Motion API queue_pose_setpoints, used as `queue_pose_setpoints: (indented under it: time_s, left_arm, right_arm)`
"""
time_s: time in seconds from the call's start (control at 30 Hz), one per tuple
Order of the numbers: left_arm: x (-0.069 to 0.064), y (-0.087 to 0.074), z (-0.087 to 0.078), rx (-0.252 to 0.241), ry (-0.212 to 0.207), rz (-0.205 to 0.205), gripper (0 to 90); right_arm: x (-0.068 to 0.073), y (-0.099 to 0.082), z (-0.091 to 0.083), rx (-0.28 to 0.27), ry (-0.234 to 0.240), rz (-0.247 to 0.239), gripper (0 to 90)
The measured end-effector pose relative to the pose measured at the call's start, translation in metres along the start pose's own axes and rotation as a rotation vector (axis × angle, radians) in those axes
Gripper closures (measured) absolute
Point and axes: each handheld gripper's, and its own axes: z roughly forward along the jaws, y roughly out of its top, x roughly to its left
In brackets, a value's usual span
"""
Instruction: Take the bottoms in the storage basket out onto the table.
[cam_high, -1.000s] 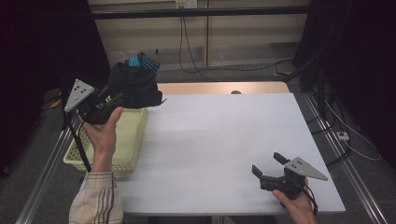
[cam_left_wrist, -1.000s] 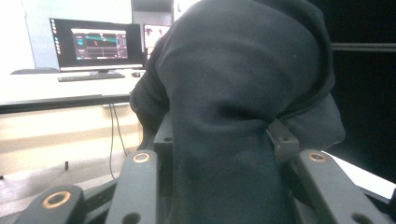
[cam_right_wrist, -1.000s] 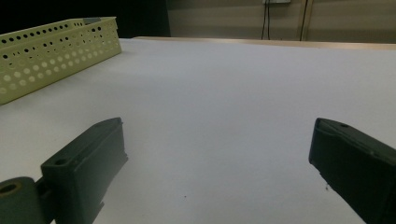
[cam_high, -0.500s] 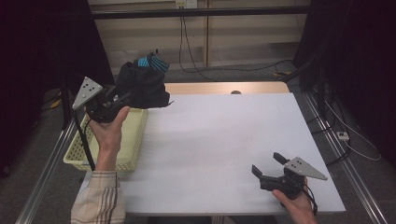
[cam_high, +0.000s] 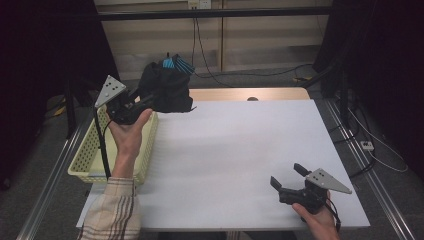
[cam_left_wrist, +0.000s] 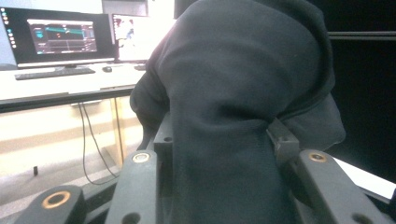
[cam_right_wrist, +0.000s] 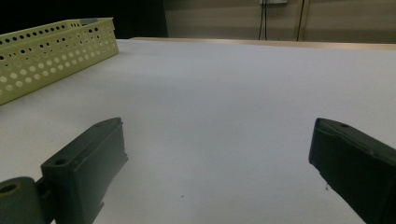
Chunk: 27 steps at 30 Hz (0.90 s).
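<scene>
Garment (cam_high: 165, 90) bunched upright in left gripper (cam_high: 142, 102) jaws.

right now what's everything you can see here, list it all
dark garment: one, black with a teal-striped bit on top, bunched and held up in the air over the far end of the basket
basket: one, pale yellow, perforated, at the table's left edge
table: one, white top with a wooden strip at the far edge
monitors: two, lit, on a desk in the background of the left gripper view
keyboard: one, dark, on that desk
left gripper: one, black, shut on the dark garment, raised
right gripper: one, black, jaws open, low at the table's near right corner
checked sleeve: one, on the left forearm
</scene>
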Motion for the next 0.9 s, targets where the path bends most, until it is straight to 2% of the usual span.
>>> queue_pose_setpoints:
  time_s: [0.1, 0.47, 0.6, 0.9]
  left_arm:
    - [-0.003, 0.0, 0.003, 0.009, -0.031, -0.003, 58.3]
    - [-0.017, -0.005, 0.006, 0.036, -0.046, 0.006, 58.3]
    - [-0.022, -0.006, 0.009, 0.039, -0.061, -0.014, 58.3]
    - [-0.035, -0.009, 0.018, 0.07, -0.081, 0.012, 58.3]
  right_arm:
    - [0.0, 0.0, 0.0, -0.001, 0.001, 0.002, 3.7]
    - [0.001, 0.0, -0.001, -0.002, 0.002, 0.001, 3.7]
    - [0.0, 0.0, -0.001, -0.002, 0.004, 0.001, 3.7]
    - [0.0, 0.0, -0.001, -0.003, 0.003, 0.002, 3.7]
